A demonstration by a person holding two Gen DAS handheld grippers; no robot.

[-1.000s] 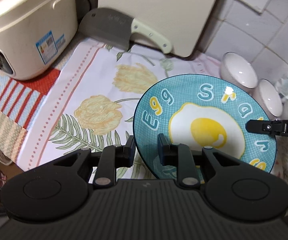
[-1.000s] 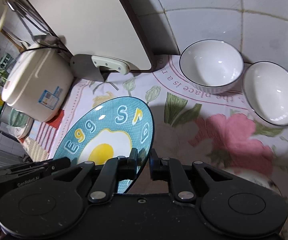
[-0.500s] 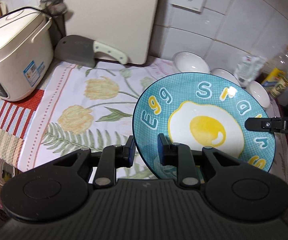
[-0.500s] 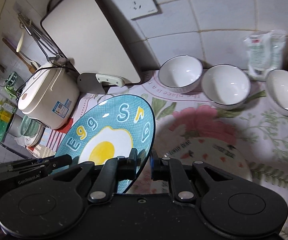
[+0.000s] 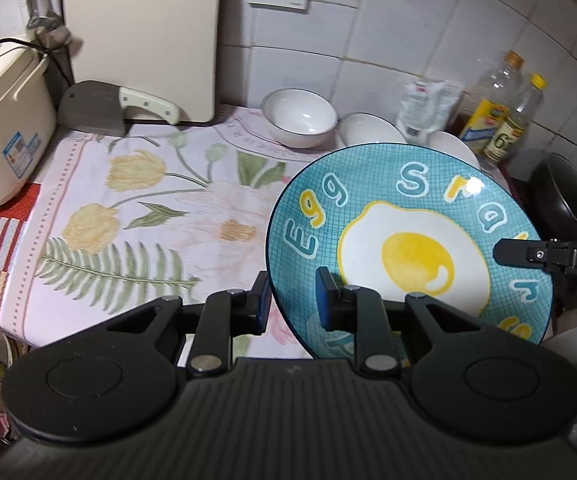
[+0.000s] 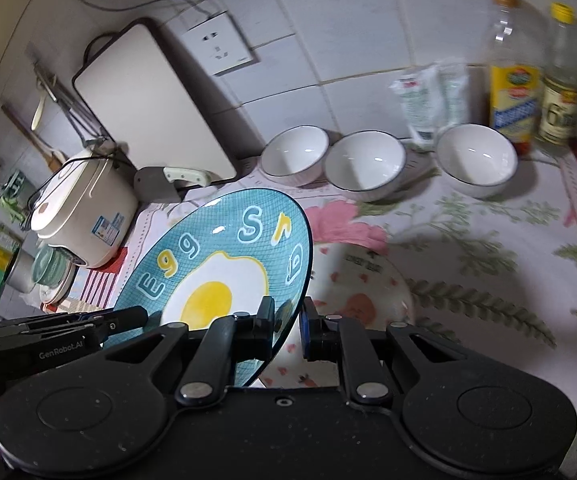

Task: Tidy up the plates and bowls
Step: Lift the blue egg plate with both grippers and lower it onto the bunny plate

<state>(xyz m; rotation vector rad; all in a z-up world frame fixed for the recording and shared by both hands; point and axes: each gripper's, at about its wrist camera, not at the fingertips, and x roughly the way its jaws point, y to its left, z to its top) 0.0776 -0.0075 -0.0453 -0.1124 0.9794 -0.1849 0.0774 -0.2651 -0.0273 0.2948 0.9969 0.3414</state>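
While the left claw (image 5: 292, 300) is pinching one edge of the blue egg plate (image 5: 408, 240), the right claw (image 6: 286, 326) is pinching the other. The plate is tilting above the flowery table (image 5: 148, 200). Three white bowls (image 6: 362, 164) are sitting by the wall.

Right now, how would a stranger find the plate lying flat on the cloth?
Start at the three white bowls along the wall. Nearer, on the floral cloth, lies a cream plate, half hidden by the raised blue plate. Only it has small red hearts.

Open floral cloth (image 5: 136, 216) left; obstacles: three bowls (image 6: 362, 164) rear, pale plate (image 6: 362, 280) centre, bottles (image 6: 514, 80) right rear.
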